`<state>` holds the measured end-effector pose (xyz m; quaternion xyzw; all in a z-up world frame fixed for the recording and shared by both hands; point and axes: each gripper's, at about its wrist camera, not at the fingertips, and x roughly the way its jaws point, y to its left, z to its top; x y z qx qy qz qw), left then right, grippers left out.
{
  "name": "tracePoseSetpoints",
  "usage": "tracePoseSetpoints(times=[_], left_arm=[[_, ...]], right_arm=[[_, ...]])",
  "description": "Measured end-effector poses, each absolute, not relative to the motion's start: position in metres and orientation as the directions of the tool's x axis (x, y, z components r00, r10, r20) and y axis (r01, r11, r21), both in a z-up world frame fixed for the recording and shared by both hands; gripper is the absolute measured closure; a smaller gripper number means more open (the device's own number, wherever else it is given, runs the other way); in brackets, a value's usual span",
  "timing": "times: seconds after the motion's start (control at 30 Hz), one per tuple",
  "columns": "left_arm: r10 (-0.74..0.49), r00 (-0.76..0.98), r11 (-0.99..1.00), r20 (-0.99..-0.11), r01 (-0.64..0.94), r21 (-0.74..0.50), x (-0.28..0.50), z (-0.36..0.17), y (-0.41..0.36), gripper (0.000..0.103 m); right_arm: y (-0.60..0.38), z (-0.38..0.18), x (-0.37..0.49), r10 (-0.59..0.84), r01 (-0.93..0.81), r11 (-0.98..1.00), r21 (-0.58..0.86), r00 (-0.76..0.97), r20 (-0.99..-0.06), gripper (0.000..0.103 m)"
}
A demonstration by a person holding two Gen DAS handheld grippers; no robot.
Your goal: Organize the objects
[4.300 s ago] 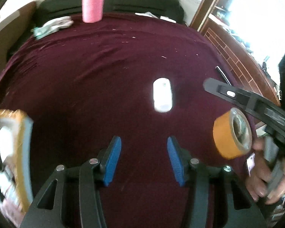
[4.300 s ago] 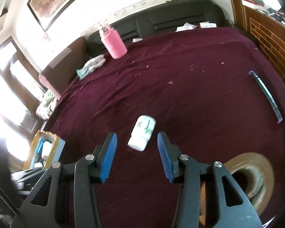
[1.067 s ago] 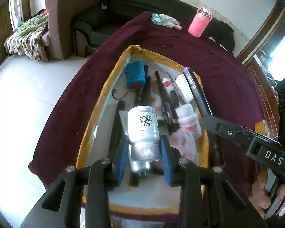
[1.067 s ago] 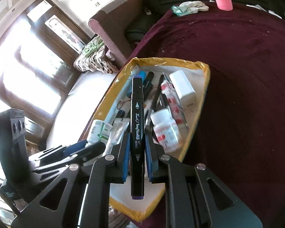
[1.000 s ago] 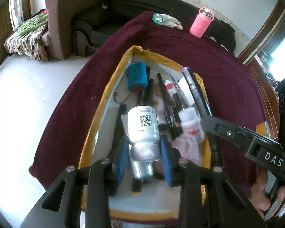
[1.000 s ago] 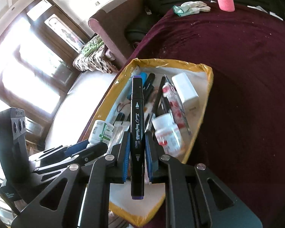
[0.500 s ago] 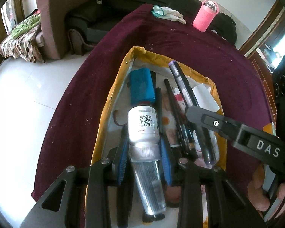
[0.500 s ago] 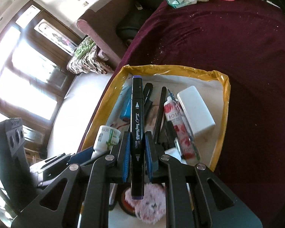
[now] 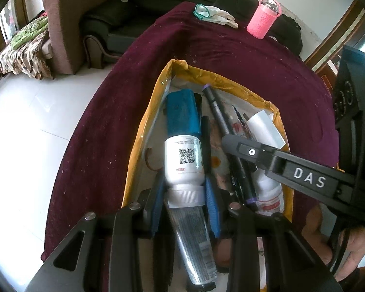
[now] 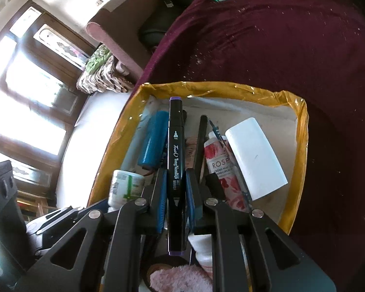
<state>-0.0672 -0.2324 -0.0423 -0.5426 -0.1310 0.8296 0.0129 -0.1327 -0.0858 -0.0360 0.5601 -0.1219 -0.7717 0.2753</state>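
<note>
A white bottle [image 9: 183, 158] with a QR label is caught by its cap between the blue pads of my left gripper [image 9: 185, 194], which is shut on it. It hangs low over an open box with a yellow-taped rim [image 9: 143, 126] on the maroon table. My right gripper [image 10: 175, 189] is shut on a black art marker [image 10: 175, 150] with purple ends, pointing along the fingers over the same box [image 10: 302, 146]. In the left wrist view the marker [image 9: 221, 121] slants across the box under the right gripper's black finger [image 9: 250, 152]. The bottle [image 10: 126, 185] shows at lower left in the right wrist view.
The box holds a blue cylinder [image 9: 181, 112], a silver tube [image 9: 194, 238], a white block [image 10: 255, 155], a rose-printed cream tube [image 10: 219, 163], pens and a pink fluffy thing [image 10: 180, 279]. At the table's far end stand a pink bottle [image 9: 263, 22] and gloves [image 9: 216, 15]. An armchair [image 9: 60, 24] stands beyond the table's left edge.
Both grippers have come forward and lower over the box, which now looks larger and nearer. The bottle and the marker stay gripped as before.
</note>
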Motion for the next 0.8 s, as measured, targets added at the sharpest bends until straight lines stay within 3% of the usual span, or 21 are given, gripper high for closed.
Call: tracePoseSetpoints(times=[0.13,0.23,0.27,0.37,0.47,0.6,0.67,0.8], left_arm=[[0.143,-0.425,-0.972,-0.894,0.109,-0.208,-0.062,-0.042,-0.228,0.074],[0.122,-0.453,-0.971,-0.883,0.129,-0.200,-0.054,-0.038,-0.227,0.065],[0.085,-0.484,-0.974,-0.871,0.143,-0.175,-0.047,-0.032,-0.225,0.061],[-0.034,-0.587,-0.978,-0.809,0.188,-0.095,-0.024,-0.015,-0.214,0.038],[-0.155,-0.636,-0.964,-0.756,0.266,-0.026,-0.004,-0.002,-0.202,0.030],[-0.163,-0.586,-0.967,-0.794,0.255,0.010,0.000,0.002,-0.189,0.029],[-0.227,-0.576,-0.960,-0.786,0.266,0.082,0.002,0.002,-0.177,0.029],[-0.214,-0.600,-0.969,-0.771,0.229,0.091,0.011,0.006,-0.157,0.029]], right_arm=[[-0.085,-0.038,-0.135,-0.571,0.280,-0.814,0.508,-0.227,-0.789,0.089],[-0.082,-0.037,-0.133,-0.584,0.292,-0.804,0.519,-0.223,-0.780,0.088],[-0.081,-0.034,-0.130,-0.586,0.301,-0.802,0.516,-0.231,-0.777,0.087],[-0.067,-0.019,-0.114,-0.595,0.344,-0.795,0.500,-0.281,-0.753,0.069],[-0.044,-0.002,-0.090,-0.611,0.370,-0.785,0.497,-0.329,-0.720,0.065],[-0.018,0.012,-0.054,-0.600,0.394,-0.794,0.463,-0.382,-0.703,0.064],[-0.009,0.013,-0.041,-0.601,0.398,-0.793,0.462,-0.385,-0.701,0.064],[0.003,0.010,-0.016,-0.586,0.414,-0.801,0.432,-0.396,-0.707,0.064]])
